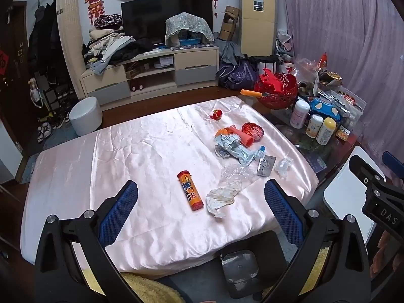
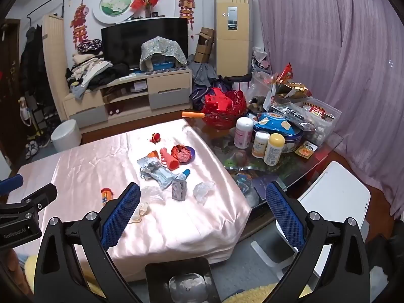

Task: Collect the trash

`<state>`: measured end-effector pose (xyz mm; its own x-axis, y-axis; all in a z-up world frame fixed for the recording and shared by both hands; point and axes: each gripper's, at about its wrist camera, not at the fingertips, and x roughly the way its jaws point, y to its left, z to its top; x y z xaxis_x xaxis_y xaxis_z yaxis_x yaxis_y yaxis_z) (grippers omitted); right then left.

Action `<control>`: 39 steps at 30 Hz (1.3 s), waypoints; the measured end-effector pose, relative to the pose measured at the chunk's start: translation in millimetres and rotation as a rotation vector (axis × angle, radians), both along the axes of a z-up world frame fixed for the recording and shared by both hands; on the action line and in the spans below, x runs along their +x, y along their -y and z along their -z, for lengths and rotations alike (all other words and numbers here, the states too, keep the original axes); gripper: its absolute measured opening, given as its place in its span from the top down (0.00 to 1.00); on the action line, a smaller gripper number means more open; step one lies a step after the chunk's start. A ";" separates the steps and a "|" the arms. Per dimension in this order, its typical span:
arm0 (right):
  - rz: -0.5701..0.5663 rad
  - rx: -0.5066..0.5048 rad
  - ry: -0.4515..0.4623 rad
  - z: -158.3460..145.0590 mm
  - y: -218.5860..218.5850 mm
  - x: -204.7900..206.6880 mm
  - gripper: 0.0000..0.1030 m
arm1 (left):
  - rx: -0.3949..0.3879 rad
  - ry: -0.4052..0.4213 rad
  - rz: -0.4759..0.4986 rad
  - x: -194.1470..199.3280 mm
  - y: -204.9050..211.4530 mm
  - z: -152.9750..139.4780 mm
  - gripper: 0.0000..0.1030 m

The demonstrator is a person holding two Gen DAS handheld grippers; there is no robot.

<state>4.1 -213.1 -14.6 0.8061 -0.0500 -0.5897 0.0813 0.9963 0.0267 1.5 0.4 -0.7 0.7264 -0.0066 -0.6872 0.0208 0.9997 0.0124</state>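
Note:
Trash lies scattered on a table under a pink satin cloth (image 1: 141, 156). An orange tube (image 1: 190, 190) and a crumpled white wrapper (image 1: 221, 197) lie nearest my left gripper (image 1: 200, 192), which hovers open above the near edge with nothing between its jaws. Farther right sit clear plastic (image 1: 236, 173), a silver blister pack (image 1: 265, 167), crumpled blue-grey foil packaging (image 1: 233, 149), a red cone (image 1: 243, 136) and a red foil plate (image 1: 252, 131). My right gripper (image 2: 203, 194) is open over the table's right corner, empty; the blister pack (image 2: 179, 190) and a clear plastic wad (image 2: 203, 189) lie beyond it.
A glass side table (image 2: 315, 156) at right is crowded with bottles, a tin and a red basket (image 2: 224, 112). A white chair (image 2: 333, 202) stands at right, a black bin (image 1: 242, 265) below the near edge. A white stool (image 1: 85, 120) and TV cabinet stand beyond.

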 end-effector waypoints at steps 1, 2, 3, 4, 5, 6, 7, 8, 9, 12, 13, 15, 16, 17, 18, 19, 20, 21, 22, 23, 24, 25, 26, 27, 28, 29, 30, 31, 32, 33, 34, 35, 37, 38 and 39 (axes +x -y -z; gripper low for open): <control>-0.001 0.000 0.001 -0.1 0.0 -0.4 0.03 | -0.004 -0.003 0.001 1.2 -0.8 0.4 0.08; 0.000 -0.003 -0.014 0.5 -0.3 0.5 0.03 | 0.026 0.018 -0.003 -0.8 2.5 0.0 0.08; 0.000 -0.004 -0.014 0.6 -0.4 0.5 0.03 | 0.032 0.024 -0.005 -1.5 3.3 -0.1 0.08; -0.001 -0.004 -0.014 0.8 -0.5 0.7 0.03 | 0.031 0.026 -0.006 -1.7 3.0 -0.1 0.08; -0.002 -0.005 -0.014 1.0 -0.7 0.9 0.03 | 0.024 0.030 -0.005 -2.4 1.6 -0.4 0.08; -0.002 -0.005 -0.014 1.2 -0.8 1.0 0.03 | 0.027 0.031 -0.005 -1.9 2.5 -0.8 0.08; -0.002 -0.005 -0.014 1.2 -0.8 0.9 0.03 | 0.028 0.033 -0.005 -2.7 1.9 -0.8 0.08; -0.004 -0.004 -0.013 1.2 -0.8 0.8 0.03 | 0.029 0.034 -0.004 -4.2 2.8 -0.8 0.08; -0.005 -0.005 -0.012 1.2 -0.8 0.7 0.03 | 0.030 0.036 -0.002 -4.8 4.5 -0.1 0.08; 0.001 -0.007 -0.011 1.1 -1.0 -0.2 0.03 | 0.030 0.035 -0.004 -5.5 3.8 0.2 0.08; 0.000 -0.006 -0.010 1.0 -1.1 -0.4 0.03 | 0.034 0.032 -0.003 -4.2 3.8 -0.8 0.08; -0.001 -0.006 -0.008 1.1 -1.2 -0.6 0.03 | 0.035 0.033 -0.005 -4.5 4.5 -0.3 0.08; -0.001 -0.006 -0.008 1.4 -1.1 -0.6 0.03 | 0.035 0.034 -0.005 -4.9 5.4 0.3 0.08; -0.001 -0.005 -0.008 1.7 -1.0 -0.5 0.03 | 0.035 0.035 -0.006 -5.2 5.7 -0.6 0.08; -0.001 -0.005 -0.008 2.0 -0.8 -0.4 0.03 | 0.033 0.036 -0.004 -6.8 3.5 -4.0 0.08; 0.001 -0.008 -0.009 0.4 -1.4 -0.7 0.03 | 0.033 0.037 -0.004 -7.0 4.0 -4.3 0.08; 0.001 -0.008 -0.009 0.3 -1.4 -0.7 0.03 | 0.033 0.038 -0.003 -7.4 4.6 -4.8 0.08; 0.001 -0.008 -0.009 0.3 -1.3 -0.8 0.03 | 0.032 0.038 -0.002 -7.7 4.5 -5.0 0.08; 0.001 -0.008 -0.009 0.3 -1.2 -0.9 0.03 | 0.031 0.038 -0.002 -7.8 4.2 -5.0 0.08; 0.001 -0.008 -0.009 0.3 -1.2 -0.9 0.03 | 0.031 0.038 -0.002 -8.1 4.8 -5.4 0.08; 0.001 -0.008 -0.009 0.4 -1.2 -0.9 0.03 | 0.032 0.038 -0.003 -7.9 4.6 -5.0 0.08; 0.001 -0.009 -0.009 0.2 -1.1 -1.1 0.03 | 0.032 0.038 -0.003 -8.0 4.5 -4.7 0.08; 0.001 -0.009 -0.009 0.2 -1.1 -1.1 0.03 | 0.031 0.038 -0.003 -8.1 4.5 -4.5 0.08; 0.001 -0.009 -0.008 0.1 -1.0 -1.2 0.03 | 0.031 0.038 -0.003 -8.3 4.8 -4.6 0.08; 0.001 -0.009 -0.008 0.0 -1.0 -1.4 0.03 | 0.032 0.039 -0.004 -8.1 4.8 -4.2 0.08; 0.001 -0.009 -0.008 -0.1 -0.9 -1.6 0.03 | 0.032 0.039 -0.005 -8.1 4.9 -4.1 0.08; 0.001 -0.008 -0.007 0.1 -0.9 -1.3 0.03 | 0.032 0.038 -0.005 -8.2 5.1 -4.3 0.08; 0.001 -0.009 -0.007 0.1 -0.9 -1.4 0.03 | 0.032 0.038 -0.005 -8.1 4.7 -4.0 0.08; 0.001 -0.009 -0.007 0.2 -0.9 -1.4 0.03 | 0.033 0.038 -0.006 -8.6 5.3 -4.6 0.08; 0.001 -0.009 -0.007 0.1 -0.8 -1.5 0.03 | 0.033 0.039 -0.006 -8.6 4.9 -4.3 0.08; 0.002 -0.009 -0.007 0.1 -0.8 -1.5 0.03 | 0.033 0.040 -0.007 -9.1 4.8 -4.1 0.08; 0.001 -0.009 -0.007 0.2 -0.8 -1.5 0.03 | 0.033 0.041 -0.007 -9.9 5.4 -4.5 0.08; 0.000 -0.009 -0.008 0.2 -0.9 -1.5 0.03 | 0.032 0.040 -0.007 -10.0 4.9 -4.3 0.08; 0.000 -0.009 -0.008 0.1 -0.8 -1.5 0.03 | 0.032 0.039 -0.007 -9.9 4.8 -4.5 0.08; 0.000 -0.009 -0.008 0.1 -0.8 -1.5 0.03 | 0.032 0.039 -0.007 -10.2 5.0 -4.5 0.08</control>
